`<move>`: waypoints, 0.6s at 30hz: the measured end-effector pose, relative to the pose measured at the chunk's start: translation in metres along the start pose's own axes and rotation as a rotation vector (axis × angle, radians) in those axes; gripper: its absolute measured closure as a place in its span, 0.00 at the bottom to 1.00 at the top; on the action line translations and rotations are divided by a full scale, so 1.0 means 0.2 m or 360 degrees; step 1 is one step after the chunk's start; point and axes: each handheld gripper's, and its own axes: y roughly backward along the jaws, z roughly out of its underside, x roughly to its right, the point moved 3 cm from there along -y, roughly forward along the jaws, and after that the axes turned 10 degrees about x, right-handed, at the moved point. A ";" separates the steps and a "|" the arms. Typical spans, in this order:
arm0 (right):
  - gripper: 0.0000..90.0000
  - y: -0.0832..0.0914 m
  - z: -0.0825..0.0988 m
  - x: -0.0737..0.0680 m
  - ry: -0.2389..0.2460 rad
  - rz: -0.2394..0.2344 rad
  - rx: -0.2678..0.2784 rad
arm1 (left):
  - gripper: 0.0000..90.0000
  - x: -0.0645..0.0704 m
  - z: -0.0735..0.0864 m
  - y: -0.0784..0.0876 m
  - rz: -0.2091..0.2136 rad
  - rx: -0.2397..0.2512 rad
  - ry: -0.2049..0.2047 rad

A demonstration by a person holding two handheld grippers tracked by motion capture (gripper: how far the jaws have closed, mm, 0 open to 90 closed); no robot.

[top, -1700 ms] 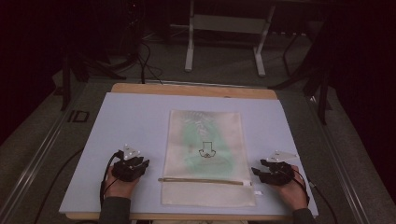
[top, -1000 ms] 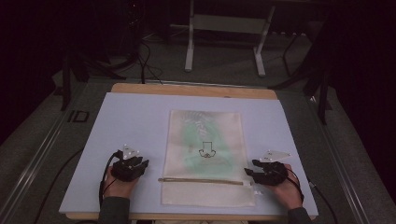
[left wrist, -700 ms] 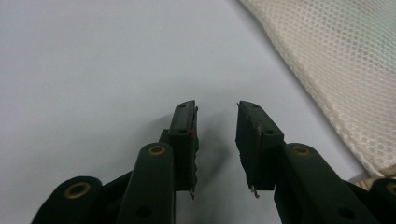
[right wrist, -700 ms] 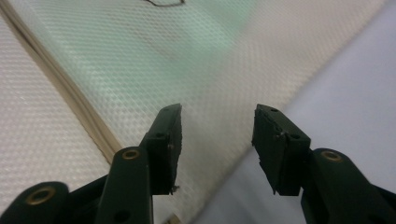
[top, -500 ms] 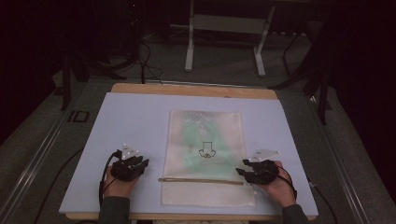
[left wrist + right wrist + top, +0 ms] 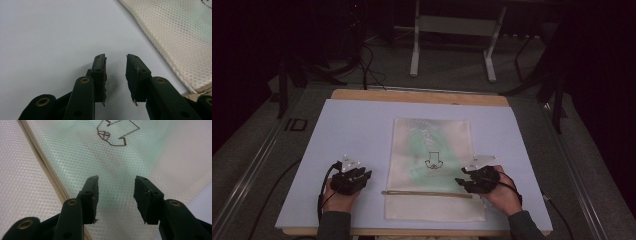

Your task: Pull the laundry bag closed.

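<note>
Lying flat near the middle of the pale blue-white table cover (image 6: 357,125): a cream mesh zip bag (image 6: 432,170) with something pale green showing through its upper part and a small dark line drawing (image 6: 434,163) printed at its centre. Running straight across the bag's lower part, left to right: a tan zipper strip (image 6: 427,193). Peeking out along the far edge of the cover: a light wooden tabletop (image 6: 419,95).

Resting on the bare cover just beside the bag's left edge, held in the person's left hand: the left black two-jaw gripper (image 6: 357,178), carrying a grey plate on top. Standing parted in the left gripper view, jaws with only a narrow gap between them and nothing caught there: the left gripper (image 6: 115,72) again, pointing across plain cover, with the mesh bag's (image 6: 180,37) edge slanting past at the right, apart from the jaw tips.

Sitting at the bag's right edge, close to the right end of the zipper strip, held in the person's right hand: the right black two-jaw gripper (image 6: 464,181). Hovering over the mesh in the right gripper view, jaws spread wide and empty: the right gripper (image 6: 115,192), with the green patch showing between and beyond the jaws, the zipper strip (image 6: 42,160) passing diagonally beside the left jaw, and the drawing (image 6: 115,132) lying farther ahead. Touching or just clear of the mesh: not possible to tell.
</note>
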 end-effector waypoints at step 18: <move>0.60 -0.10 -0.11 -0.08 0.0134 -0.0119 -0.0085 | 0.76 0.00 0.00 -0.01 0.0007 -0.0013 -0.0004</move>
